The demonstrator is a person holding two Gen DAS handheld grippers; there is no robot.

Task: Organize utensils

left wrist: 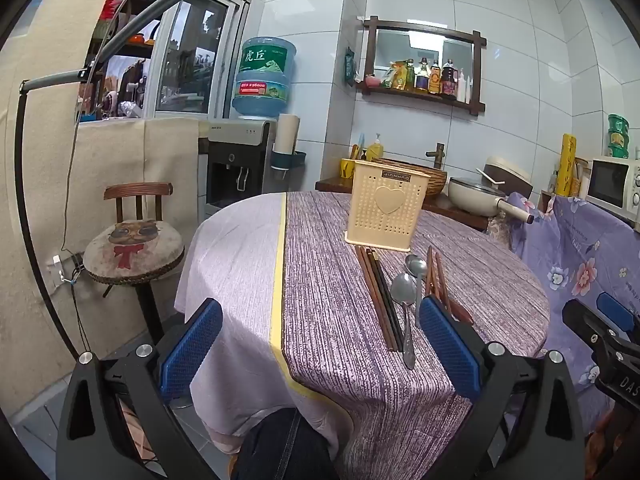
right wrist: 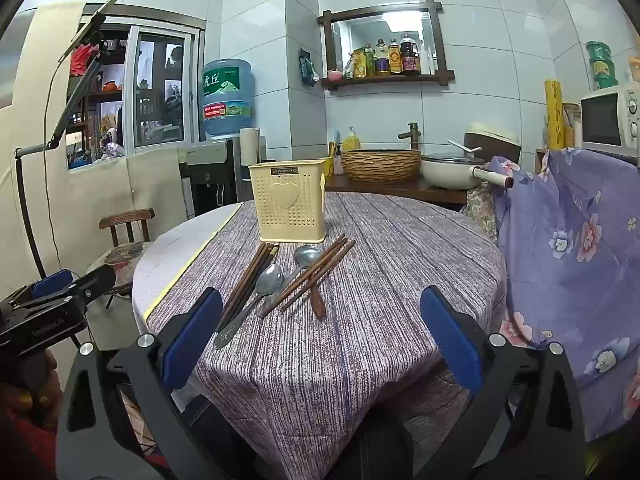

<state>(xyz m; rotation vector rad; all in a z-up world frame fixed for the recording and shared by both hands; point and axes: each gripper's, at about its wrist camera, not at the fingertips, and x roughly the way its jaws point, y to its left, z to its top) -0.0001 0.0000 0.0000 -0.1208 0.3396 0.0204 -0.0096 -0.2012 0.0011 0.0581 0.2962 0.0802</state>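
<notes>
Both jaws wide, empty. Take right gripper (right wrist: 320, 328) to crossed chopsticks (right wrist: 316, 272); pinch mid-shaft, lift clear of spoons (right wrist: 268, 280), drop upright into holder (right wrist: 290, 200).

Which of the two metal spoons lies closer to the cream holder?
The spoon with its bowl just before the cream holder; the other spoon lies nearer the camera, beside the dark chopsticks.

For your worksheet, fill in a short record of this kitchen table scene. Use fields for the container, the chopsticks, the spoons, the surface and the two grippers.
container: cream utensil holder, upright, nothing visible sticking out
chopsticks: one bundle lying left; loose pair lying crossed over a spoon
spoons: two metal spoons lying flat, plus a wooden spoon
surface: round table with purple striped cloth
left gripper: open, fingers empty
right gripper: open, fingers empty
</notes>
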